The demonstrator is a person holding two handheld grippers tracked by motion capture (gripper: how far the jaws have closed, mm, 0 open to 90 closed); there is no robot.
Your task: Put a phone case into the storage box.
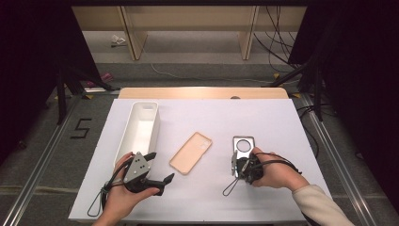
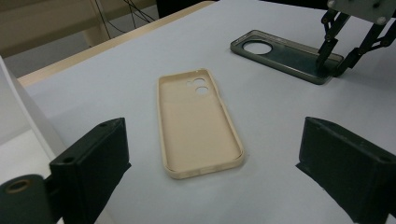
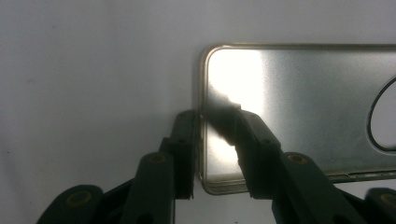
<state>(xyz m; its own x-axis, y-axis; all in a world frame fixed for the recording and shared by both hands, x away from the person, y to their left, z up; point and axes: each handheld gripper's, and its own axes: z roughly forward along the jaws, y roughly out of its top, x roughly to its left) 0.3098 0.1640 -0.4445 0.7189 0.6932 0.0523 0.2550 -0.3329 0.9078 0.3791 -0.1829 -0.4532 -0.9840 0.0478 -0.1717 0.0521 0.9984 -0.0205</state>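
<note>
We count one white table (image 1: 282,141), one long white bin (image 1: 139,127) just beyond our left gripper (image 1: 157,172), and two phone cases lying flat. The tan case (image 1: 190,152) lies ahead of the left gripper's wide-apart jaws, its camera holes at the far end and its long axis running away from that gripper. The grey translucent case (image 1: 243,146) sits at our right gripper (image 3: 217,140), round camera hole at the far end, long axis pointing away from us; the jaws straddle its near short rim, one outside, one inside, though we cannot tell whether they press it.

Grey floor (image 1: 42,155) with a taped 5 (image 1: 81,128), wooden shelving (image 1: 188,28) behind the white-covered table (image 1: 277,127), loose cables (image 1: 277,37), dark drapes (image 1: 28,56) both sides.
</note>
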